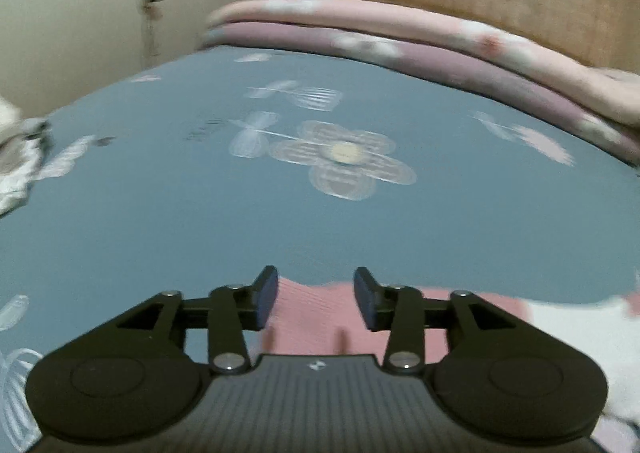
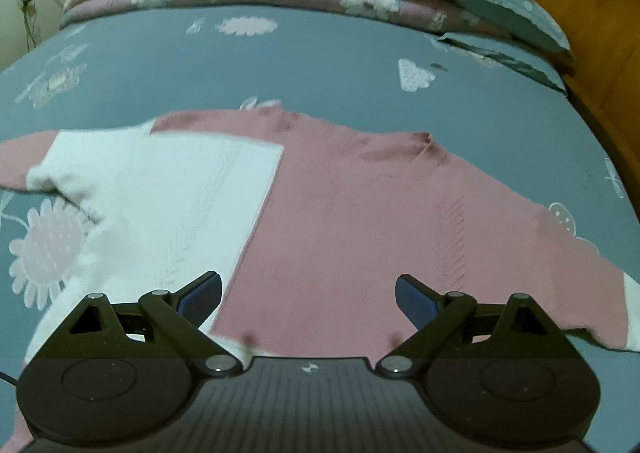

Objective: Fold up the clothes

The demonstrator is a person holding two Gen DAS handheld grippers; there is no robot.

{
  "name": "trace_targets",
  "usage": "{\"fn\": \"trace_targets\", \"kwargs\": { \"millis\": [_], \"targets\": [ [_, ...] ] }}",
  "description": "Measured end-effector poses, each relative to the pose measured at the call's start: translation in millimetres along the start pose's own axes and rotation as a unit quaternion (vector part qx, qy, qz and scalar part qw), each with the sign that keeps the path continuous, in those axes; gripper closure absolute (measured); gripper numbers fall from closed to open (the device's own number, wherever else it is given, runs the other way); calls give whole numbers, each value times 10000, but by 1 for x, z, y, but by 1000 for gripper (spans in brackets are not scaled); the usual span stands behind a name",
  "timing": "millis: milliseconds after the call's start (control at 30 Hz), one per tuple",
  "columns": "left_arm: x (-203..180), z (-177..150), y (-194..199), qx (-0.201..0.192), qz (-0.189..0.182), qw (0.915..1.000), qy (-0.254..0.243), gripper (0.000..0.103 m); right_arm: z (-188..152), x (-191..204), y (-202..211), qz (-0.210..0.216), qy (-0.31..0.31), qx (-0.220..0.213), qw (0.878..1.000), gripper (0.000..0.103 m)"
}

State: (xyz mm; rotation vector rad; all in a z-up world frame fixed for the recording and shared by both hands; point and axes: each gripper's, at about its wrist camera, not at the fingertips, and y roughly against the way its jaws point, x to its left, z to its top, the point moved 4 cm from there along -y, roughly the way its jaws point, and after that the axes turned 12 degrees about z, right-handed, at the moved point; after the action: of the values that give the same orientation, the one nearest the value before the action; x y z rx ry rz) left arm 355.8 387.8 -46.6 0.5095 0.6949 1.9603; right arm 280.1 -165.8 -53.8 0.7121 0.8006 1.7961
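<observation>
Left wrist view: the left gripper point(image 1: 316, 295) has its jaws parted, nothing pinched, over the near edge of the pink and white knitted sweater point(image 1: 310, 313) on the blue-grey flowered bedsheet point(image 1: 200, 221).

Right wrist view: the right gripper point(image 2: 308, 299) stands wide apart and empty above the sweater point(image 2: 340, 205), whose white part point(image 2: 168, 181) lies across its left side (one fold apparently laid). Next, I judge, comes pinching the right sleeve and carrying it inward.

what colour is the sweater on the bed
Pink sweater with a white panel folded over it; clearest in the right wrist view.
</observation>
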Motion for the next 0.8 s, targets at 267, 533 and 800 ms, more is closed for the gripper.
{"fn": "trace_targets", "kwargs": {
  "millis": [267, 533, 800],
  "targets": [
    [-128, -33, 36, -94, -1592, 9787, -1296, 58, -23, -1, -33, 49, -126, 582, 9982, 7],
    [-185, -65, 17, -26, -1521, 9624, -2251, 56, -38, -3, -36, 165, -334, 685, 9970, 5],
    [-160, -43, 19, 73, -1523, 9757, -1576, 48, -38, -7, -37, 192, -409, 703, 9965, 2]
  ]
}}
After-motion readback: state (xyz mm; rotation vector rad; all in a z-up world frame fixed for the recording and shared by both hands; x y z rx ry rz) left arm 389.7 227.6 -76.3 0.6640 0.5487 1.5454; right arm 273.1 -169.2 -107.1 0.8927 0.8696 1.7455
